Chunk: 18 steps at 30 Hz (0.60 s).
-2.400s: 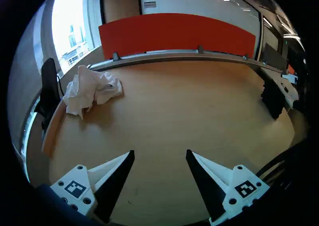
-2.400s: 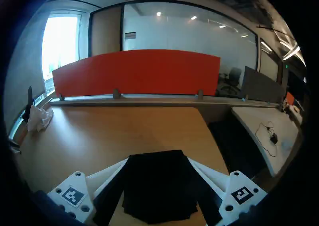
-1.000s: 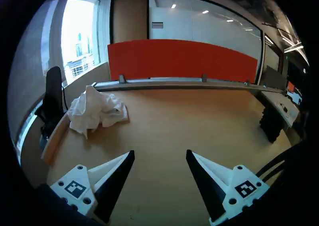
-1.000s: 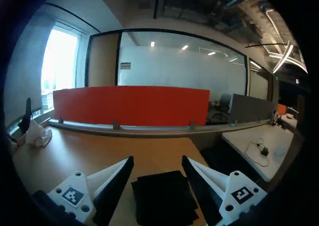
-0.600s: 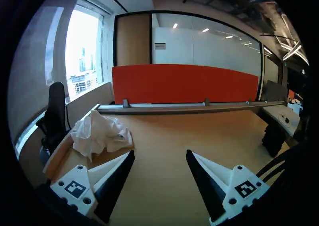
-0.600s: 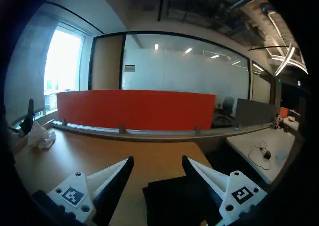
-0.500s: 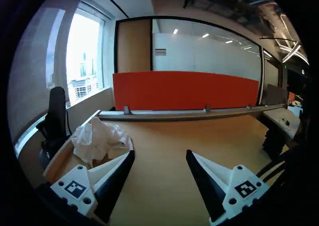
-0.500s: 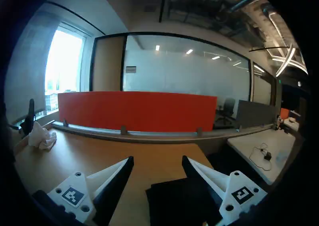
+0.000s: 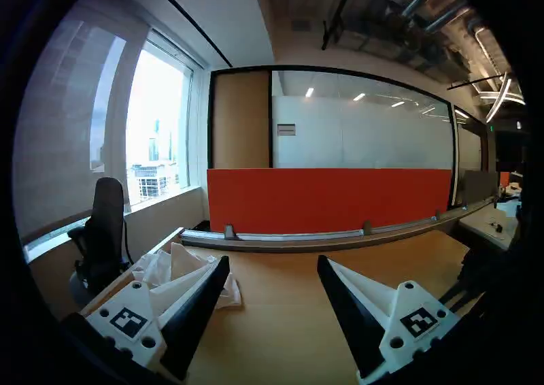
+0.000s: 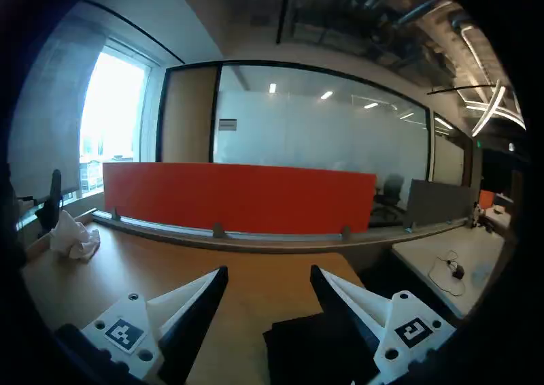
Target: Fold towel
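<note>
A crumpled white towel (image 9: 163,269) lies on the wooden desk (image 9: 285,310) near its left edge, partly hidden behind the left finger in the left gripper view. My left gripper (image 9: 272,269) is open and close to the towel, nothing between its fingers. The same white towel (image 10: 73,239) appears small at the far left in the right gripper view. My right gripper (image 10: 268,279) is open above the desk (image 10: 170,269). A folded black towel (image 10: 319,347) lies on the desk just below the right finger, apart from it.
A red divider panel (image 9: 326,198) on a metal rail bounds the desk's far side. A black office chair (image 9: 102,239) stands left of the desk by the window. A second white desk (image 10: 442,266) with a cable lies to the right.
Both grippers have tilted upward and lowered toward the desk. My left gripper has come nearer the white towel. The right gripper has let go of the black towel, which has slid to the lower right.
</note>
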Tool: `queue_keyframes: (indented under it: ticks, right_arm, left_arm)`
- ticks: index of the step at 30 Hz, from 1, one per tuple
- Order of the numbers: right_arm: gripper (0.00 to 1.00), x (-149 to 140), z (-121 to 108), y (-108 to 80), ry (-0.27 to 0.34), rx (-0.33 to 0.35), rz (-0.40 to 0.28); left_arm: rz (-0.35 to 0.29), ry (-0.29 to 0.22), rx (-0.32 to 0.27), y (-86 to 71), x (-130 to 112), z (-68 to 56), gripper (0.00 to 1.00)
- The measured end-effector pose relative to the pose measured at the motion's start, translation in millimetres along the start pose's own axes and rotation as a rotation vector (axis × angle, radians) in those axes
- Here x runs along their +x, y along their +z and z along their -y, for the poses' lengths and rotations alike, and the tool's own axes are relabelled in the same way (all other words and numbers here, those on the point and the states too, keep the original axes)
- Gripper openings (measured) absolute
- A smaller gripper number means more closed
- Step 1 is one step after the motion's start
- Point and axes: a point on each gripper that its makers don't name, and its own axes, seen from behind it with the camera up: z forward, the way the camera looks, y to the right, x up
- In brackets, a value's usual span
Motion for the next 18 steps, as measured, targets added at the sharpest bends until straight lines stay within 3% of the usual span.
queue_keyframes:
  ticks: [18]
  right_arm:
    - [0.94, 32, 70, 6.2, 0.044, 0.025, -0.074]
  left_arm:
    - [-0.064, -0.005, -0.017, 17.4, 23, 0.8, 0.96]
